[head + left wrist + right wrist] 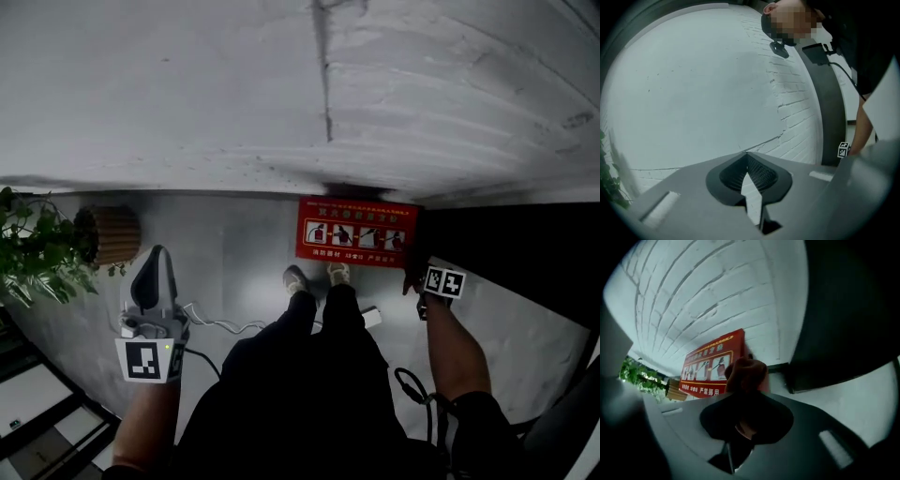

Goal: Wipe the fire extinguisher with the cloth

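A red fire extinguisher box (358,232) with pictograms on its front stands on the floor against the white brick wall; it also shows in the right gripper view (710,364). No extinguisher itself is visible. My right gripper (415,284) hangs just right of the box, pointing steeply down, shut on a bunched reddish-brown cloth (745,373) that bulges out past the jaws (744,397). My left gripper (155,258) is held out at the left, far from the box, with its fingertips closed together and nothing between them (746,157).
A potted plant (37,248) and a wicker basket (108,234) stand at the left by the wall. A white cable (220,323) lies on the floor. The person's legs and shoes (314,281) are in front of the box. A dark panel (525,253) lies right of it.
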`<action>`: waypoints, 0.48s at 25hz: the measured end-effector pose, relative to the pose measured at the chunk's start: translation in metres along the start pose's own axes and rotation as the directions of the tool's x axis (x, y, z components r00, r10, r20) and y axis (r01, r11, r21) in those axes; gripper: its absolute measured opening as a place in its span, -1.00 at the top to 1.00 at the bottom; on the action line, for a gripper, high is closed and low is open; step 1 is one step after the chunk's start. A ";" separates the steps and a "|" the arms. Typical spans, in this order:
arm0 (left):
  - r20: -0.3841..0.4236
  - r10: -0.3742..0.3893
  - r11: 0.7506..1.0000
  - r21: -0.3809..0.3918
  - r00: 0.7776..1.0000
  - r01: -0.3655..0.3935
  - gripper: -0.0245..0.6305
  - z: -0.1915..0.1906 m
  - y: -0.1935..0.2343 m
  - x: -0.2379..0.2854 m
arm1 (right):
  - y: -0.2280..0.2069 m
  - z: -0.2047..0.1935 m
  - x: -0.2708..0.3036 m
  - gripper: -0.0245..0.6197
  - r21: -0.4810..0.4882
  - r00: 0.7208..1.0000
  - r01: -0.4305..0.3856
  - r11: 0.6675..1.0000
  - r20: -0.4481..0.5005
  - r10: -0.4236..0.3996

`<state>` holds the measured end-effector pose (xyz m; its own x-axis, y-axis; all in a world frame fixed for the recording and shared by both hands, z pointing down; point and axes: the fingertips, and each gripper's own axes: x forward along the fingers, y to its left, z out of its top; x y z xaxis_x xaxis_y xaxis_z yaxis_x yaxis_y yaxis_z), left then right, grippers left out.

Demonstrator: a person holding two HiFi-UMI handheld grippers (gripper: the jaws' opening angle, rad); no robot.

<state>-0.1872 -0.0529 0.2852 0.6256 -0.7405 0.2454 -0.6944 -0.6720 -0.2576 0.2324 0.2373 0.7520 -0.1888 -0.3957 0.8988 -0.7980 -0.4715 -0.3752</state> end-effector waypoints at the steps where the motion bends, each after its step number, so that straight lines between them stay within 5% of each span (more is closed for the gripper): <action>1: -0.001 0.000 1.000 -0.003 1.000 0.000 0.93 -0.001 -0.001 0.001 | -0.002 0.007 -0.007 0.75 0.012 0.999 -0.014 1.000 0.033 0.013; 4: -0.005 0.019 1.000 -0.009 1.000 -0.019 0.93 -0.006 0.003 -0.001 | 0.046 0.037 -0.016 0.75 -0.061 0.980 -0.157 0.986 0.117 0.164; 8: -0.010 0.063 0.998 -0.025 0.998 -0.063 0.93 -0.011 0.012 -0.011 | 0.135 0.066 0.003 0.75 -0.122 0.942 -0.307 0.944 0.104 0.320; 12: -0.026 0.107 0.994 -0.025 0.994 -0.108 0.93 -0.014 0.028 -0.028 | 0.168 0.078 0.054 0.72 -0.204 0.969 -0.239 0.949 0.019 0.248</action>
<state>-0.2293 -0.0504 0.2844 0.5379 -0.8079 0.2406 -0.7666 -0.5875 -0.2591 0.1325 0.0756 0.7200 -0.3700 -0.5150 0.7732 -0.8290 -0.1926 -0.5250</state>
